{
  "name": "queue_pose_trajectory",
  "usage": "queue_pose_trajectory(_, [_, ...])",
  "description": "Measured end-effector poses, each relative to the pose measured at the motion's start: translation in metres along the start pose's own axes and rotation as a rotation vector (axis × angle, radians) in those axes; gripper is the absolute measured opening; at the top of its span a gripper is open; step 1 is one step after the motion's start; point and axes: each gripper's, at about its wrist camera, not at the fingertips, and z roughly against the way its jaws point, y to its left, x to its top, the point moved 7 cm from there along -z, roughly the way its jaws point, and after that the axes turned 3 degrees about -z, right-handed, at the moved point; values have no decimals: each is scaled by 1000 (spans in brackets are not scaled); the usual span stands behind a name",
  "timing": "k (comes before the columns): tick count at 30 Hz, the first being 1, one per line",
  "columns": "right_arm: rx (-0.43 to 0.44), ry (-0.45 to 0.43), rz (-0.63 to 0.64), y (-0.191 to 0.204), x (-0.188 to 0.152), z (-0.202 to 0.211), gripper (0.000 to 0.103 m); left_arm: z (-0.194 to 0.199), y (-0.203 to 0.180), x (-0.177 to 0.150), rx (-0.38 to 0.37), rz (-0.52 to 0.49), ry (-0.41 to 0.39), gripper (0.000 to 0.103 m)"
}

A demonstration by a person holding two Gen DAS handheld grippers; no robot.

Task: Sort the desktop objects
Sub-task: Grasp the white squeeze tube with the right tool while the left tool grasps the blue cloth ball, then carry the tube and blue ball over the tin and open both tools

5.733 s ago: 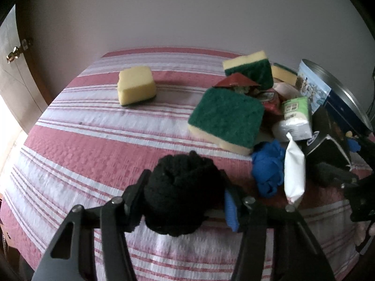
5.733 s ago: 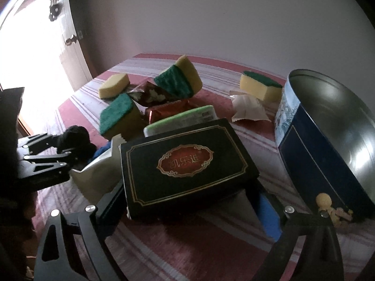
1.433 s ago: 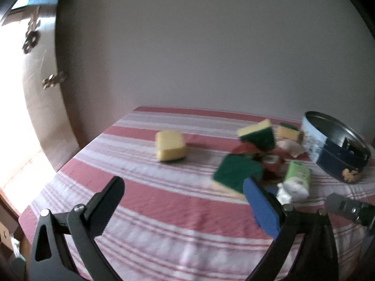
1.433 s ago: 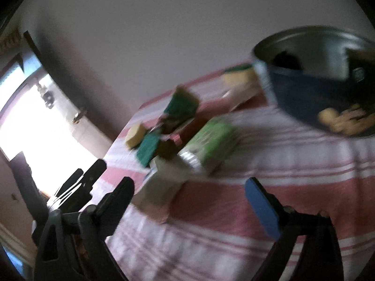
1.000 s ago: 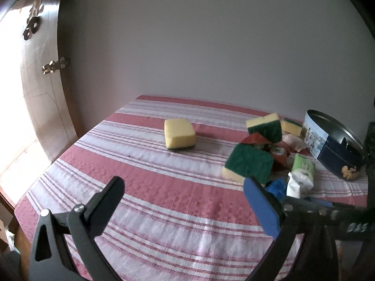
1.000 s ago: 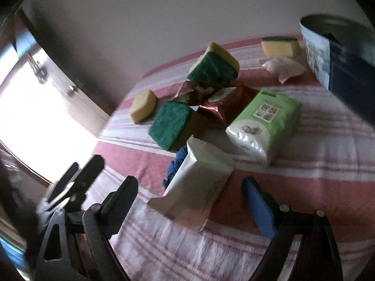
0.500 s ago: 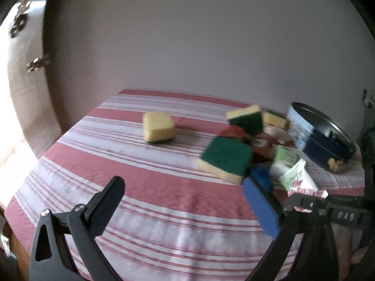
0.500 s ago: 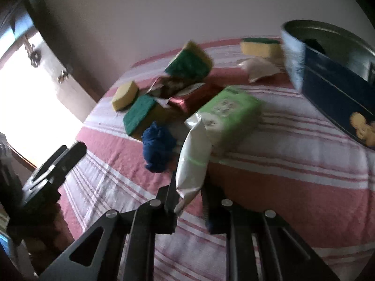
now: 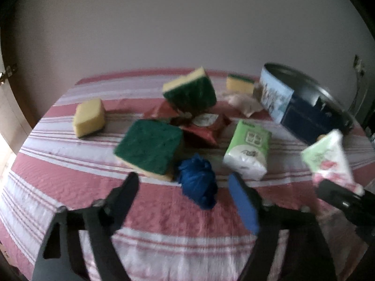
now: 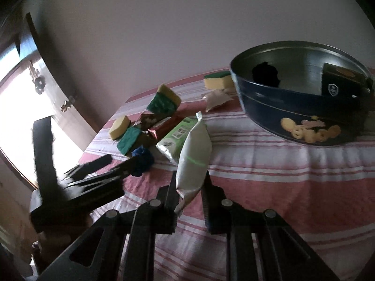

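My right gripper (image 10: 189, 182) is shut on a white snack packet (image 10: 193, 157), held above the striped tablecloth; the packet also shows in the left wrist view (image 9: 328, 159). My left gripper (image 9: 185, 187) is open and empty, just in front of a blue crumpled ball (image 9: 198, 185). A round blue cookie tin (image 10: 304, 107) stands at the right and holds a black ball (image 10: 266, 73) and a dark box (image 10: 342, 79). A green tissue pack (image 9: 247, 149), a red wrapper (image 9: 201, 126) and green-and-yellow sponges (image 9: 150, 147) lie in the middle.
A yellow sponge (image 9: 89, 117) lies apart at the left. A crumpled white wrapper (image 9: 243, 100) and another sponge (image 9: 239, 83) lie beside the tin (image 9: 302, 110). A wall rises behind the table; a door with a handle (image 10: 68, 104) is at the left.
My right gripper has lifted the white packet off the table and turned toward the tin. My left gripper has moved in closer to the blue ball, still open.
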Motion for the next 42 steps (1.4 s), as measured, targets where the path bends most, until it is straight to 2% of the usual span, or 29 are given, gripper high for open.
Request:
queue_pose_trajectory(1, [2,-3,-5,-1,0,0,19,-8,0,0,-2,9,30,57])
queue_pose_trajectory(2, [5,-6,-7,-3,-1,2,19,-17,0,-1,-24,26,67,52])
queue_pose_trajectory(3, [6,-8,-6,-5,-1,6,19,-17,0,-1,-33,35,64,48])
queue_pose_trajectory(4, [5,-11,-5,-6,-1,7,19,-16,0,1,-49,36,54,32])
queue_pose_trajectory(10, [-5,-53,-18,-17,2,21,19,-13,1,-6,-137,96,41,32])
queue_pose_trajectory(12, [-7,-71,-20,-20,5,29,19,-5,3,-9,-169,112,14,32])
queue_pose_trajectory(15, [-22,-107,-18,-24,11,41,19,11,4,-10,-173,105,-41,32])
queue_pose_trajectory(19, [-53,-159,-7,-30,21,58,19,36,-6,2,-202,90,-120,32])
queue_pose_trajectory(24, [-126,-236,2,-47,39,81,19,60,-33,30,-230,13,-210,33])
queue_pose_trajectory(29, [-221,-303,-2,-75,64,101,19,65,-69,54,-251,-51,-239,33])
queue_pose_trajectory(35, [-346,-388,-14,-117,93,113,19,50,-118,74,-284,-103,-267,33])
queue_pose_trajectory(42, [-418,-394,26,-146,112,90,19,21,-163,101,-286,-123,-270,33])
